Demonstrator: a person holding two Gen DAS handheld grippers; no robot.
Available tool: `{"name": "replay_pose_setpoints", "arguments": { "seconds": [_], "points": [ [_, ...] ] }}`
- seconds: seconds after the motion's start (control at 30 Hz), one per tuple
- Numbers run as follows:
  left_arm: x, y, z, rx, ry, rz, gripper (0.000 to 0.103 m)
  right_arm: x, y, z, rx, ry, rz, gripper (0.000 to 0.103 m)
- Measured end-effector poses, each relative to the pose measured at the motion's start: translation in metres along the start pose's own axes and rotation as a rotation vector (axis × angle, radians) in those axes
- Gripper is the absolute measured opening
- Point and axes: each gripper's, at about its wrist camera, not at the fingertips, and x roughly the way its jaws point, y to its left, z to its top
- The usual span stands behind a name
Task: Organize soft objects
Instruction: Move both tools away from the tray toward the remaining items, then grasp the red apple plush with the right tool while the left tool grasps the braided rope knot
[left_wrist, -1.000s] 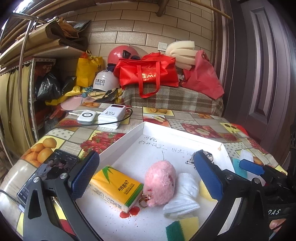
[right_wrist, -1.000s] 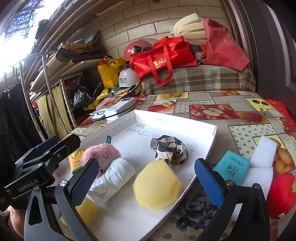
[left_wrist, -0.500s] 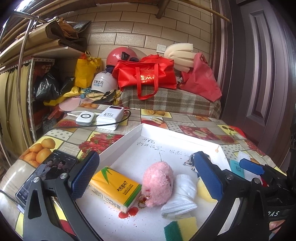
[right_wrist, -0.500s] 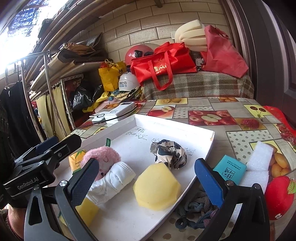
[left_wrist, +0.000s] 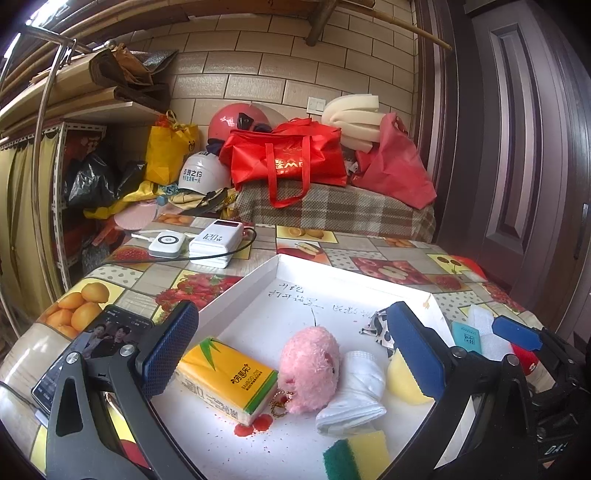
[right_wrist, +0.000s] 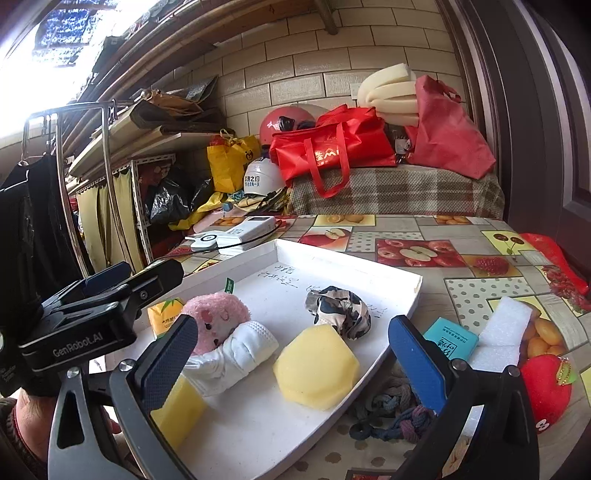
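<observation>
Left wrist view shows the left tongs spread wide and holding nothing, poised low over the near end of the white tray. Compared with a second ago they sit almost where they were; the view has only crept a little, and nothing in the tray has shifted.

Between the pads lie a yellow tissue pack, a pink plush toy leaning on a rolled white sock, and a green-backed sponge at the near edge.

From the right wrist view, the right tongs are likewise spread and empty, also barely moved, with a yellow sponge and a crumpled patterned cloth ahead of them in the tray.

Outside the tray, on the fruit-print tablecloth, remain a tangled cord just beside the rim, a teal packet, white foam blocks and a red apple plush.

So this looks like a pause between placements: several soft things are gathered, and those on the cloth probably still need bringing in.
</observation>
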Motion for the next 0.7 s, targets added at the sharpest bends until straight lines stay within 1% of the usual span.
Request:
{"name": "replay_pose_setpoints", "arguments": {
  "seconds": [0.07,0.17,0.23,0.3,0.33,0.43,0.5,0.53,0.6,0.67,0.7],
  "points": [
    [-0.004,0.001,0.000,-0.005,-0.014,-0.003,0.103,-0.015,0.000,-0.002,-0.010,-0.055,-0.009,0.103],
    [-0.009,-0.001,-0.001,-0.006,-0.025,-0.004,0.103,-0.042,-0.004,-0.005,-0.033,-0.135,-0.081,0.103],
    [-0.011,-0.005,-0.003,0.004,-0.016,-0.023,0.103,-0.062,-0.016,-0.006,0.000,-0.182,-0.155,0.103],
    [-0.012,-0.013,-0.004,0.031,-0.006,-0.048,0.103,-0.082,-0.033,-0.010,0.061,-0.224,-0.261,0.103],
    [-0.013,-0.019,-0.005,0.049,-0.001,-0.055,0.103,-0.090,-0.044,-0.012,0.092,-0.233,-0.301,0.103],
    [-0.019,-0.034,-0.010,0.087,0.006,-0.074,0.103,-0.101,-0.075,-0.017,0.134,-0.161,-0.350,0.103],
    [-0.023,-0.039,-0.012,0.085,0.013,-0.119,0.103,-0.113,-0.094,-0.020,0.158,-0.138,-0.391,0.103],
    [-0.024,-0.041,-0.013,0.082,0.020,-0.136,0.103,-0.121,-0.104,-0.021,0.175,-0.136,-0.384,0.103],
    [-0.025,-0.047,-0.015,0.087,0.033,-0.142,0.103,-0.132,-0.122,-0.023,0.199,-0.115,-0.379,0.103],
    [-0.028,-0.051,-0.016,0.095,0.031,-0.182,0.103,-0.133,-0.135,-0.026,0.202,-0.047,-0.392,0.103],
    [-0.029,-0.054,-0.016,0.102,0.029,-0.199,0.103,-0.131,-0.141,-0.028,0.201,0.003,-0.396,0.103]
  ]
}}
